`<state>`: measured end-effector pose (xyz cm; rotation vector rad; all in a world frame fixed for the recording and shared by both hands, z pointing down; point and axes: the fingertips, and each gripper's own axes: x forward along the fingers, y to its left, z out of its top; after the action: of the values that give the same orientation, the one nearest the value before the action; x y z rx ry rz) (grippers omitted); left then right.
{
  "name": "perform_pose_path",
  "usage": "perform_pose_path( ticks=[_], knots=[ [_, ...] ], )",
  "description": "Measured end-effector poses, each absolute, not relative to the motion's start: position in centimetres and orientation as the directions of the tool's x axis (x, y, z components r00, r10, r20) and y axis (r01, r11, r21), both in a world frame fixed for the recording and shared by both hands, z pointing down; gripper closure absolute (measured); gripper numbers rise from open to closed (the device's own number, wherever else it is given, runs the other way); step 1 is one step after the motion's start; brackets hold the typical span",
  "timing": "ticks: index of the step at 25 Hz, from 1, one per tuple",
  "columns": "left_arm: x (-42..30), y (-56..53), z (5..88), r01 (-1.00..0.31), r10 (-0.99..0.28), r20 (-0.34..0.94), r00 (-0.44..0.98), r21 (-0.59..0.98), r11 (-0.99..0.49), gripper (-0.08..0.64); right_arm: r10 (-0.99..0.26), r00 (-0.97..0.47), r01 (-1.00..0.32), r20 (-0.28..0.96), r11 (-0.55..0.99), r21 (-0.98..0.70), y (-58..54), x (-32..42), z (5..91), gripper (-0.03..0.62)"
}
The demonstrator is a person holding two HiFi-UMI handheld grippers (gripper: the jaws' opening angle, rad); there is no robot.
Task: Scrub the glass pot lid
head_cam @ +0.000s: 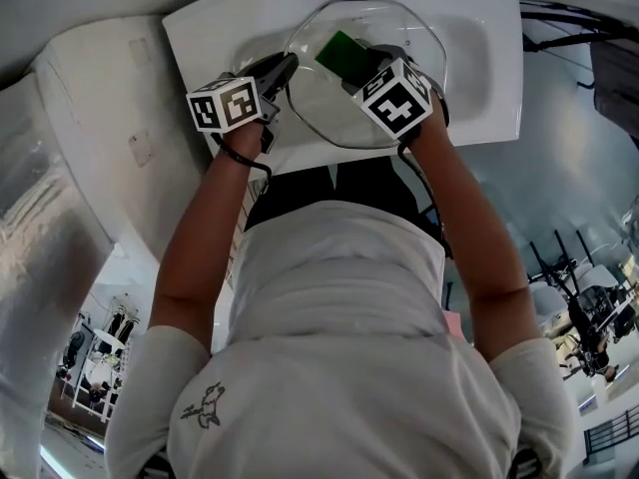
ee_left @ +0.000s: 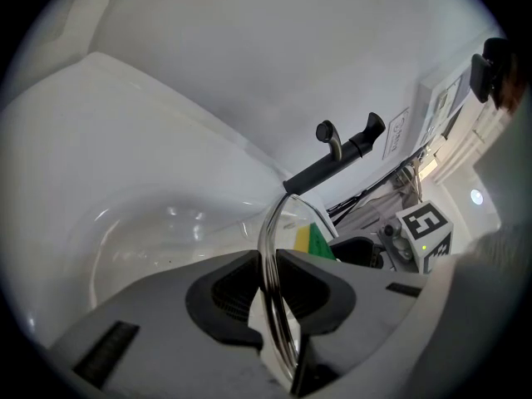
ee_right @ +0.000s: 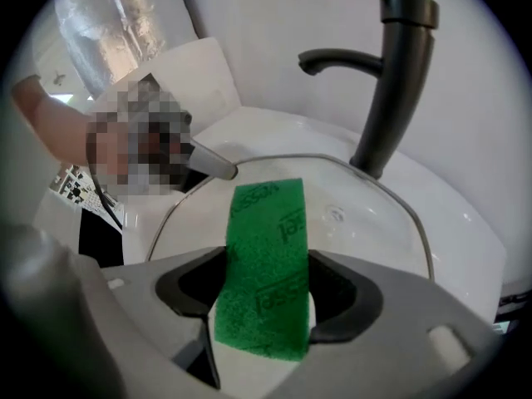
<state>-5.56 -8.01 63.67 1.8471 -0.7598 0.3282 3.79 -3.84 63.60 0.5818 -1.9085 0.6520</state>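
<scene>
Head view is showing both forearms reaching forward over the sink [head_cam: 200, 30]. On the left side, the left gripper [head_cam: 283, 69] is angling shallowly, its jaws clamping the metal rim of the lid [head_cam: 349, 123] over the basin. Opposite it, the right gripper [head_cam: 361, 66] is pointing steeply down, its jaws pinching a green sponge [head_cam: 337, 51] against the glass.

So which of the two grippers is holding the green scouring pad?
The right gripper: the green scouring pad is pinched between its jaws, whereas the left gripper clamps the rim of the glass lid.
</scene>
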Motion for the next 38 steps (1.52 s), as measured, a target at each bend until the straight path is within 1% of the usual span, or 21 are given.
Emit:
perform_pose_path(
  ticks=[5, 17, 20, 23, 26, 30, 34, 38],
  knots=[
    [-5.4, -7.9, 63.6, -0.635, -0.341, 0.549, 0.763, 0.733, -0.243, 0.497, -0.069, -0.35, -0.658, 0.934, 0.728, -0.193, -1.9, 7.2, 63.6, 0.288],
    [-5.3, -7.8, 63.7, -0.645, -0.335, 0.563, 0.756, 0.726, -0.236, 0.495, -0.003, -0.252, -0.687, 0.968, 0.705, -0.177, 0.2, 11.9, 63.1, 0.288],
    [-5.3, -7.9, 63.5, -0.661, -0.339, 0.572, 0.747, 0.696, -0.281, 0.491, 0.0, -0.263, -0.68, 0.965, 0.709, -0.185, 0.3, 11.9, 62.7, 0.287],
    [-4.9, -7.9, 63.1, -0.676, -0.328, 0.591, 0.737, 0.64, -0.366, 0.474, -0.031, -0.287, -0.671, 0.957, 0.719, -0.178, -0.2, 11.6, 61.9, 0.287],
    [-4.7, -7.9, 62.4, -0.683, -0.338, 0.594, 0.73, 0.606, -0.408, 0.458, -0.081, -0.309, -0.666, 0.948, 0.73, -0.154, -0.8, 11.4, 61.0, 0.287],
    [-5.0, -7.9, 61.4, -0.704, -0.39, 0.586, 0.71, 0.589, -0.397, 0.4, -0.119, -0.33, -0.651, 0.936, 0.747, -0.134, -1.2, 11.2, 59.8, 0.287],
    [-5.5, -8.6, 59.8, -0.729, -0.458, 0.568, 0.684, 0.559, -0.396, 0.385, -0.173, -0.364, -0.631, 0.915, 0.769, -0.105, -2.1, 10.9, 58.2, 0.287],
    [-5.7, -9.0, 57.5, -0.748, -0.502, 0.556, 0.663, 0.531, -0.399, 0.385, -0.225, -0.405, -0.62, 0.886, 0.78, -0.085, -3.0, 10.7, 56.1, 0.287]
  ],
)
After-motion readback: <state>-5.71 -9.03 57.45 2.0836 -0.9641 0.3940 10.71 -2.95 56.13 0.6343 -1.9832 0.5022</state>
